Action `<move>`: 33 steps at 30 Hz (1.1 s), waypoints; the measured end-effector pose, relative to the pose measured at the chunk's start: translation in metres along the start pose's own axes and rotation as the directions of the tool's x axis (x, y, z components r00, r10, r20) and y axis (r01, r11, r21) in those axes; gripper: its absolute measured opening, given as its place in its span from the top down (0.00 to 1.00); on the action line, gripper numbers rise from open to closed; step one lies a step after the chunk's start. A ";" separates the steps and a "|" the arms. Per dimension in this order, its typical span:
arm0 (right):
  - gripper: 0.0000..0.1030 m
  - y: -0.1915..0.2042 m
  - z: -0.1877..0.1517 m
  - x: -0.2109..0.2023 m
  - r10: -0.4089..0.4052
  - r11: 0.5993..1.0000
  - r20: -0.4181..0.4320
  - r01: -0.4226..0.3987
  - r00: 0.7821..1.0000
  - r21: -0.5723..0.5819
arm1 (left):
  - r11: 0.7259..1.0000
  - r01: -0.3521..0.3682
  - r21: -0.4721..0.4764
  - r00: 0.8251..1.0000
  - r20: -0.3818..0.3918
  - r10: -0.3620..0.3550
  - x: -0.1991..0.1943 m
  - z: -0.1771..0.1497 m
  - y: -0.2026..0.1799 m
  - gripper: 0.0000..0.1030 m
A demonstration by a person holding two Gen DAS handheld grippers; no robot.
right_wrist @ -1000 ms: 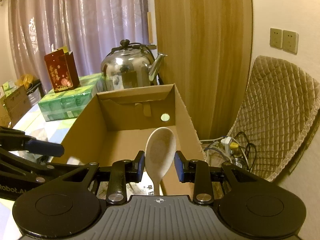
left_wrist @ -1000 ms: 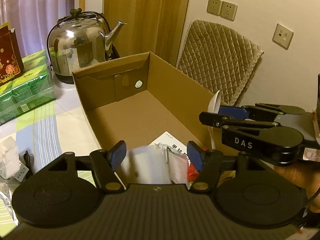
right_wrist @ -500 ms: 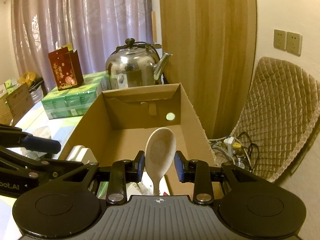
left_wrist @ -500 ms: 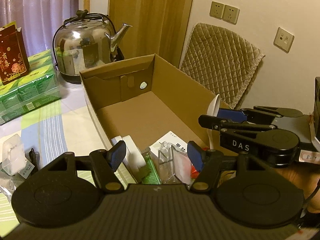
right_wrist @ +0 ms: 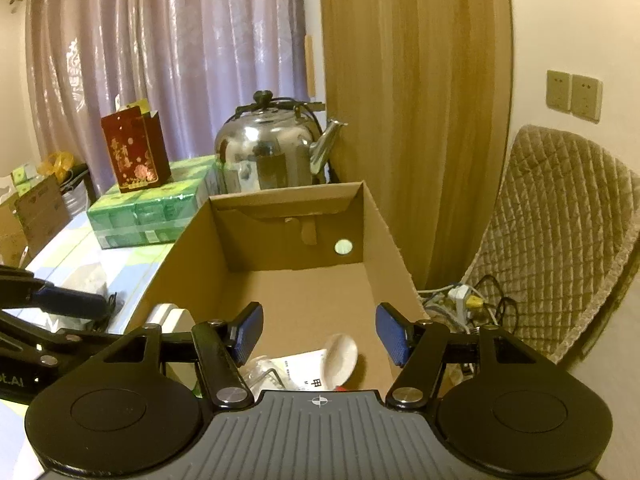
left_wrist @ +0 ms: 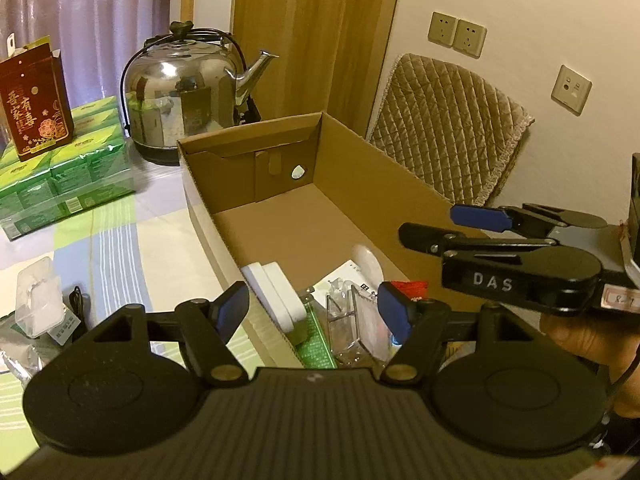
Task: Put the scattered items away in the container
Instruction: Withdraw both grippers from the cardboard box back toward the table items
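An open cardboard box [left_wrist: 400, 184] [right_wrist: 384, 232] stands on the table. Inside its near end lie a pale wooden spoon [right_wrist: 340, 358] [left_wrist: 370, 264], a white block [left_wrist: 276, 294], a clear plastic case [left_wrist: 360, 324], a green packet [left_wrist: 316, 340] and a printed leaflet [right_wrist: 304, 372]. My right gripper [right_wrist: 320, 334] hangs open above the spoon with nothing between its fingers. My left gripper [left_wrist: 314, 312] is open too, over the box's near left corner. The left wrist view also shows the right gripper [left_wrist: 452, 226] from the side, over the box's right wall.
A steel kettle [left_wrist: 188, 88] stands behind the box. Green tissue packs [left_wrist: 60, 172] carry a red carton [left_wrist: 34, 112]. A clear bag [left_wrist: 38, 300] and a black cable [left_wrist: 78, 306] lie on the striped tablecloth at left. A quilted chair [right_wrist: 560, 232] and a power strip [right_wrist: 464, 296] are at right.
My right gripper opened and the wooden spoon dropped into the box. Both grippers rose and drew back from the box. The left gripper stayed open.
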State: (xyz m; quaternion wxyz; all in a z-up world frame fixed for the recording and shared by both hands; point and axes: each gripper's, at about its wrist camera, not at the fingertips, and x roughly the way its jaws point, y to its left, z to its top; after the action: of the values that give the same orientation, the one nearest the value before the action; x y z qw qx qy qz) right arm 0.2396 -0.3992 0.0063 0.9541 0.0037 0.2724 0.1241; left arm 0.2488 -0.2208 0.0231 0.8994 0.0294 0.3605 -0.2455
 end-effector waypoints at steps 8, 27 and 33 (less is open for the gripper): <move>0.37 0.002 0.000 -0.027 -0.004 1.000 0.020 0.004 1.000 0.024 | 1.000 -0.016 -0.025 0.999 0.035 0.017 -0.031 -0.008 0.005 0.29; 0.20 0.089 -0.015 -0.101 0.134 0.991 0.048 -0.133 0.990 -0.035 | 0.966 -0.201 -0.164 0.975 0.059 0.213 -0.143 -0.083 0.050 0.01; 0.15 0.125 -0.029 -0.110 0.195 0.979 0.024 -0.193 0.981 -0.064 | 0.935 -0.292 -0.204 0.954 0.012 0.300 -0.175 -0.122 0.074 0.01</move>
State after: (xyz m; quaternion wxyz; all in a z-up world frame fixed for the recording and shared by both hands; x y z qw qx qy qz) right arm 0.1050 -0.3062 0.0485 0.9412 0.0030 0.2524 0.2246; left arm 0.0975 -0.0544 0.0397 0.9319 -0.0123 0.3555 -0.0706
